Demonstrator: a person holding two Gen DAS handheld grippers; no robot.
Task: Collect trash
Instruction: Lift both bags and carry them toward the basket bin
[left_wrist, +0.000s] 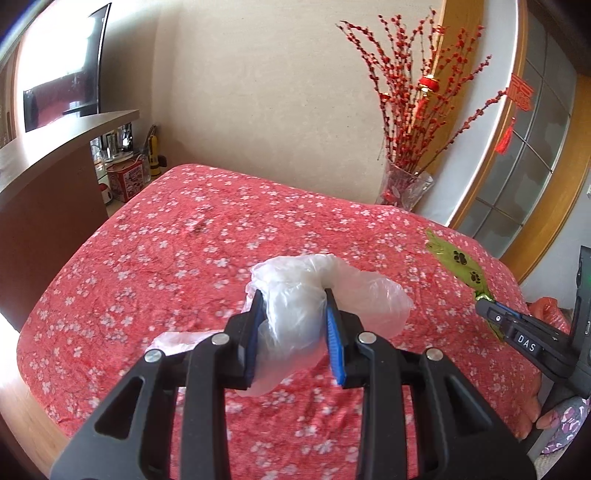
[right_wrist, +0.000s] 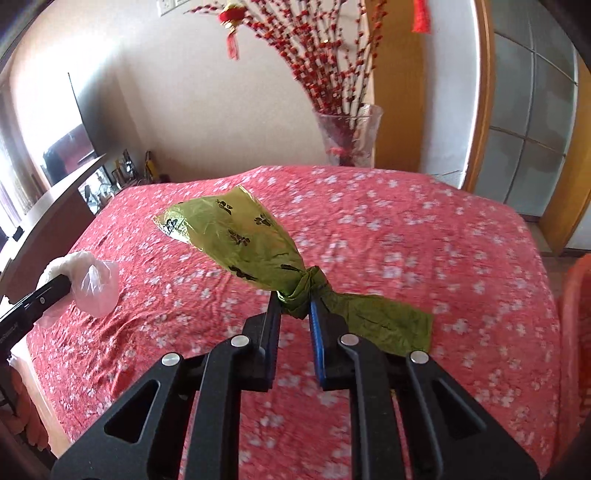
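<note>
A crumpled clear plastic bag (left_wrist: 295, 306) hangs between the blue pads of my left gripper (left_wrist: 293, 295), which is shut on it above the red flowered tablecloth (left_wrist: 177, 240). The same bag (right_wrist: 94, 284) shows at the left of the right wrist view, in the left gripper (right_wrist: 64, 282). My right gripper (right_wrist: 293, 301) is shut on the knot of a green bag with black paw prints (right_wrist: 236, 232), lifted off the cloth. That green bag (left_wrist: 458, 264) and the right gripper (left_wrist: 484, 301) appear at the right edge of the left wrist view.
A glass vase (right_wrist: 347, 136) with red berry branches stands behind the table's far edge. A wooden shelf (left_wrist: 70, 136) with jars and a TV runs along the left. An orange bin rim (right_wrist: 574, 295) is at the right, a door frame (right_wrist: 480, 92) behind.
</note>
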